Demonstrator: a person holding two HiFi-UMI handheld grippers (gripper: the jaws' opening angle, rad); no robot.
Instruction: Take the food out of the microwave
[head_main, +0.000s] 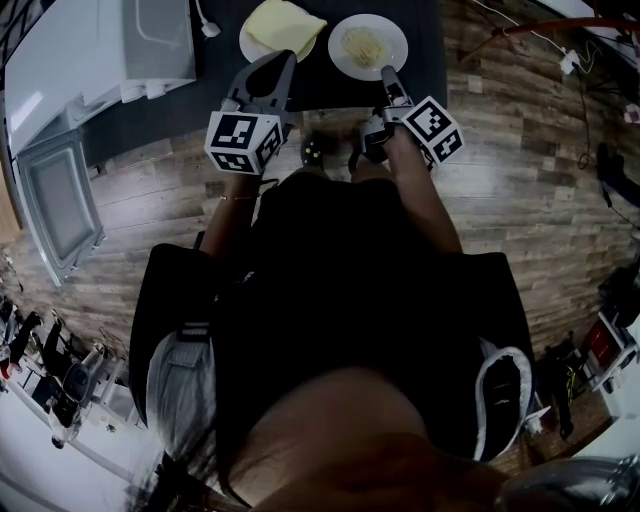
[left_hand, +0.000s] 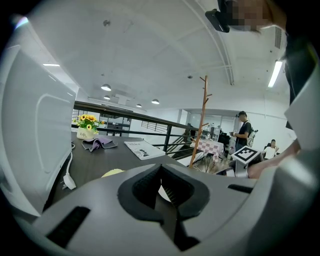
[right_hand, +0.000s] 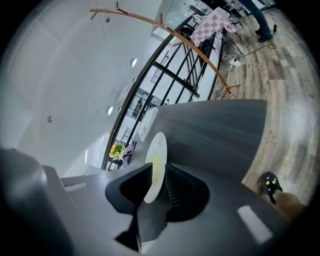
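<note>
Right gripper (right_hand: 159, 180) jaws, closest to their own camera, stand slightly apart with the near rim of the white plate (right_hand: 158, 150) between the pads; no clamping pressure on the rim is visible. This plate carries the food (head_main: 362, 42), a small pale yellow portion at its centre, and rests flat on the dark table (head_main: 420, 40), outside the microwave (head_main: 100, 50). In the head view the right gripper reaches the plate's near edge from the table's front side. A second plate (head_main: 250, 45) lies just to the left on the same table and bears a flat, folded yellow item (head_main: 285, 25). Left gripper (left_hand: 161, 187) is positioned near this second plate, apart from it, with jaws fully together and nothing between them. A white plug (head_main: 208, 28) lies on the table between the second plate and the microwave. The microwave is white and occupies the table's left end; its door (head_main: 60, 205) hangs open toward the wooden floor (head_main: 530, 200). At the table's far end the left gripper view shows a pot of yellow flowers (left_hand: 87, 125), a purple cloth (left_hand: 100, 143) and a printed sheet (left_hand: 145, 149). Beyond the table stand a black railing (left_hand: 150, 127), a wooden coat stand (left_hand: 202, 120) and a person in dark clothing (left_hand: 243, 132).
</note>
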